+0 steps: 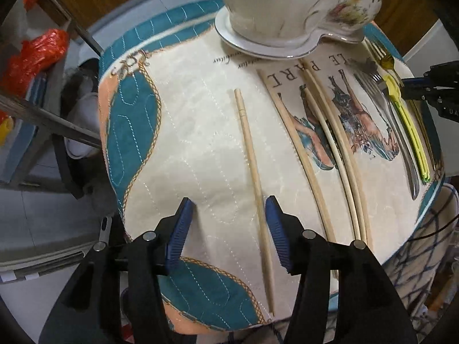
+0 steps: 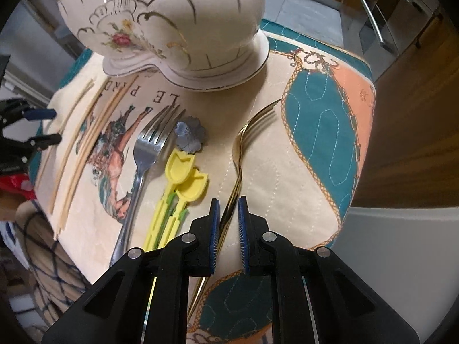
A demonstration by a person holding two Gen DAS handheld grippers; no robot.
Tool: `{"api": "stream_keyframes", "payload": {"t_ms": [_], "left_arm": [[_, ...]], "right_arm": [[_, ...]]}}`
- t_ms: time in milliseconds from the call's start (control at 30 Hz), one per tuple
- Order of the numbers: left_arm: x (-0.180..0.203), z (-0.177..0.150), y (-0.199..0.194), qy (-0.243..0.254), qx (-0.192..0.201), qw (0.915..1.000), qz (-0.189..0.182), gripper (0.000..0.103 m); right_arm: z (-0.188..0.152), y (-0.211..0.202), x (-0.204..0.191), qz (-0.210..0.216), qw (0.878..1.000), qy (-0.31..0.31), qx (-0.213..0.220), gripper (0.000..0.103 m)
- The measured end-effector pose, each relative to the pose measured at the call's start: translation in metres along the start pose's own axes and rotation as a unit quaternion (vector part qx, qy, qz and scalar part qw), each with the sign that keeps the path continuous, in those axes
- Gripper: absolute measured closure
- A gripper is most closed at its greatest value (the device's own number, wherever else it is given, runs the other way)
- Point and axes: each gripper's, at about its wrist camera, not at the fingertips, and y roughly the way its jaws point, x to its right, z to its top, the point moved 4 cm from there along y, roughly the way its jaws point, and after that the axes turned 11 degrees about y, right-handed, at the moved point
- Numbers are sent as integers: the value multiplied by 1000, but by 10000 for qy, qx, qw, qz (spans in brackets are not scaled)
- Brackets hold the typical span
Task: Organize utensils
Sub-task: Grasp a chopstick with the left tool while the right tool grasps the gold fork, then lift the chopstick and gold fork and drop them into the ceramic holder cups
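Observation:
A single wooden chopstick [image 1: 254, 177] lies on the quilted cloth [image 1: 200, 132]. My left gripper [image 1: 229, 209] stands open over it, and the stick runs close to the right finger [image 1: 274, 215] without being pressed. Further right lie several more chopsticks [image 1: 324, 132], a silver fork [image 1: 384, 106] and yellow plastic utensils [image 1: 407, 120]. In the right wrist view my right gripper [image 2: 228, 209] is drawn narrow on the handle of a gold fork [image 2: 239, 154], to the right of the yellow utensils [image 2: 183, 172] and silver fork [image 2: 143, 154].
A large flowered ceramic tureen [image 2: 172, 23] on its dish fills the back of the small table. A grey flower-shaped piece [image 2: 189, 136] lies by the fork tines. The cloth drops off at the near and side edges. Orange bags [image 1: 34, 54] sit on the floor to the left.

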Motion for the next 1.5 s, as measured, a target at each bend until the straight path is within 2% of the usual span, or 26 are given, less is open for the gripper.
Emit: {"api": "stream_keyframes", "payload": {"t_ms": [67, 200, 300, 367, 500, 633, 733, 800, 867, 1067, 1167, 1300, 1367, 1433, 1500], "left_arm": [[0, 2, 0, 1, -47, 9999, -133, 58], [2, 0, 1, 17, -40, 9999, -115, 70], [1, -4, -3, -59, 52, 9999, -81, 89], [-5, -10, -3, -180, 209, 9994, -224, 99], [-11, -23, -8, -414, 668, 9957, -499, 99], [-16, -34, -34, -671, 1555, 9834, -655, 99], [-17, -43, -68, -840, 2591, 9595, -724, 99], [-18, -46, -83, -957, 3064, 9446, -688, 99], [-13, -47, -99, -1110, 3638, 9226, -641, 99], [3, -22, -130, -1111, 4623, 8798, -16, 99], [7, -11, -155, -1070, 5089, 8540, 137, 99], [7, 14, -185, -1045, 5645, 8184, 266, 99], [5, 25, -194, -1069, 5825, 8047, 417, 99], [1, 36, -200, -1115, 5990, 7914, 491, 99], [-6, 50, -204, -1194, 6113, 7803, 560, 99]], "right_arm": [[1, 0, 1, 12, 10000, 58, -33, 92], [2, -1, 7, 167, 9996, 221, -34, 96], [-5, -2, 21, 300, 9992, 277, 48, 96], [-11, -2, 25, 445, 9985, 298, 150, 96], [-21, -14, 34, 816, 9946, 391, 499, 96], [-30, -39, 43, 1248, 9852, 504, 1064, 96], [-37, -62, 46, 1457, 9746, 588, 1595, 96], [-40, -77, 51, 1524, 9649, 642, 2038, 96], [-40, -90, 48, 1544, 9561, 664, 2402, 96], [-36, -122, 30, 1329, 9289, 584, 3406, 96], [-31, -145, 22, 1212, 9078, 514, 3983, 96], [-16, -173, 12, 1382, 8739, 518, 4632, 96], [-4, -183, 7, 1553, 8578, 483, 4876, 96], [5, -192, 1, 1617, 8462, 427, 5060, 96], [16, -197, -6, 1574, 8396, 335, 5188, 96]]}}
